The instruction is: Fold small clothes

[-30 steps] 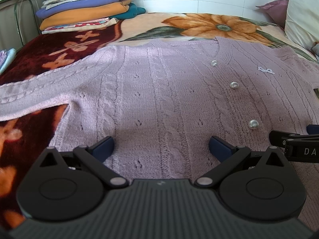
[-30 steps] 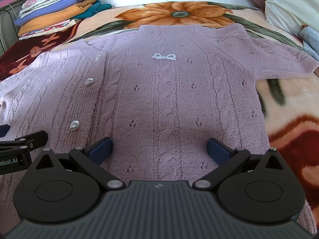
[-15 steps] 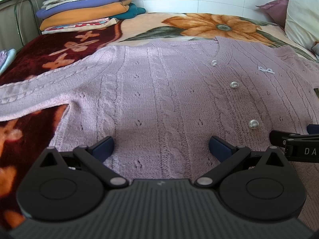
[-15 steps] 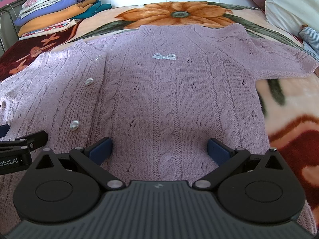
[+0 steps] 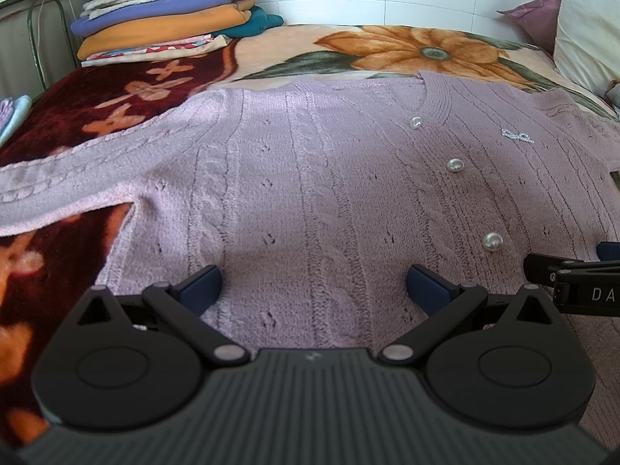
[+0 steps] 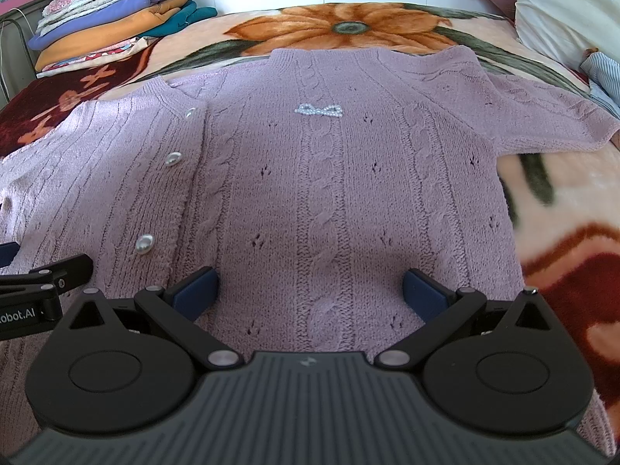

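Honestly nothing has budged in the last second: both grippers hover at the hem, so no fold has begun yet. Left gripper [image 5: 313,285] and right gripper [image 6: 310,288] are spread wide, holding nothing. The lilac cardigan [image 6: 329,178] lies flat on the fuzzy floral blanket [image 6: 348,27]: chunky cable knit, 3 pearly buttons [image 5: 493,241], beaded bow [image 6: 318,110].

Cardigan [image 6: 348,193] lilac cable-knit w/ pearl-white buttons [image 6: 144,244]; blanket [image 5: 97,93] maroon & cream, orange flowers; folded stack [image 5: 162,19] purple, orange, teal; gripper pads [image 6: 193,294] navy.
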The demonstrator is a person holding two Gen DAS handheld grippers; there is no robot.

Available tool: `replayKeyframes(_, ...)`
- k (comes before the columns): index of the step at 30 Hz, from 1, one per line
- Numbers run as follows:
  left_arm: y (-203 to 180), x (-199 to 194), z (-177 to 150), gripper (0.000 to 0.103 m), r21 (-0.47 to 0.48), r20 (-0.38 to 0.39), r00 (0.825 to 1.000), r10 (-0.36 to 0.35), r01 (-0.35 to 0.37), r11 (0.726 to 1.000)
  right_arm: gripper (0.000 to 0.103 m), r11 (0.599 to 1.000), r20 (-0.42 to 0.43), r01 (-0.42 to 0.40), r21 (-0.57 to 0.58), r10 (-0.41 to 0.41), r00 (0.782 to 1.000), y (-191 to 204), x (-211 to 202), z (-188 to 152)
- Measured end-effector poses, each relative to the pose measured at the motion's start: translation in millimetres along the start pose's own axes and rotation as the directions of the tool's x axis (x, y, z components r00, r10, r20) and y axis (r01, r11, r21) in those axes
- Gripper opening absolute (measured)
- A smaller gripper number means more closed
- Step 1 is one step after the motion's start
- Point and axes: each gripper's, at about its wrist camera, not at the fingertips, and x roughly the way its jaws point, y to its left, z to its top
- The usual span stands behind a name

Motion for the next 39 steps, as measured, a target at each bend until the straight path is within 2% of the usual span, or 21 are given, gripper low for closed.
replayKeyframes(39, 2.8, -0.5, -0.8, 0.103, 0.005, -0.010, 1.000, 0.005, -0.005, 1.000, 0.103, 1.000, -0.006, 0.004, -0.001, -0.004, 1.000, 1.2, 1.2, 0.7)
